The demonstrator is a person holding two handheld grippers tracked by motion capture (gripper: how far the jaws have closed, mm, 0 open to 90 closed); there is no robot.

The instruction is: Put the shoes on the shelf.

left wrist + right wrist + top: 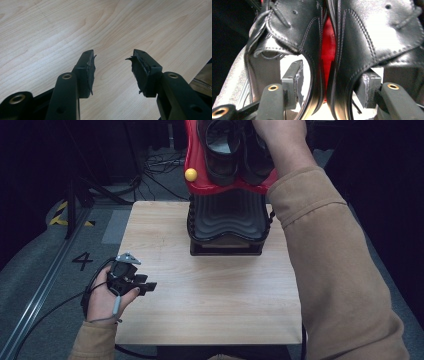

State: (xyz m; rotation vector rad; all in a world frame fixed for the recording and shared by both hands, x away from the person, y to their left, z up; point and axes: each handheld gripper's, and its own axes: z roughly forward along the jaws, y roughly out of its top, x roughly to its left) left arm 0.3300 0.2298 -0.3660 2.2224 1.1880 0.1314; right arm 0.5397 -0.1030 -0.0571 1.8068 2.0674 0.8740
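Two black shoes [235,150] sit side by side on the red rack [196,160] at the far edge of the table [210,300]; the right gripper [332,87] straddles their touching inner walls, jaws released, pads clear of the leather. Setting down looks finished; next, I judge, draw that gripper straight back without snagging; the left gripper [131,279] hangs open and empty, near left.

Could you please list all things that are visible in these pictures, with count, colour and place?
shoes: two, black leather, side by side on the red stand, at the far side of the table
stand: one, red top with a yellow knob, black ribbed base, on the far edge
table: one, light wood, centre
floor marking "4": one, black, left of the table
left tool: one, black, open, over the table's left edge, holding nothing
right tool: one, black, one jaw inside each shoe, pads apart from the leather
sleeves: two, tan
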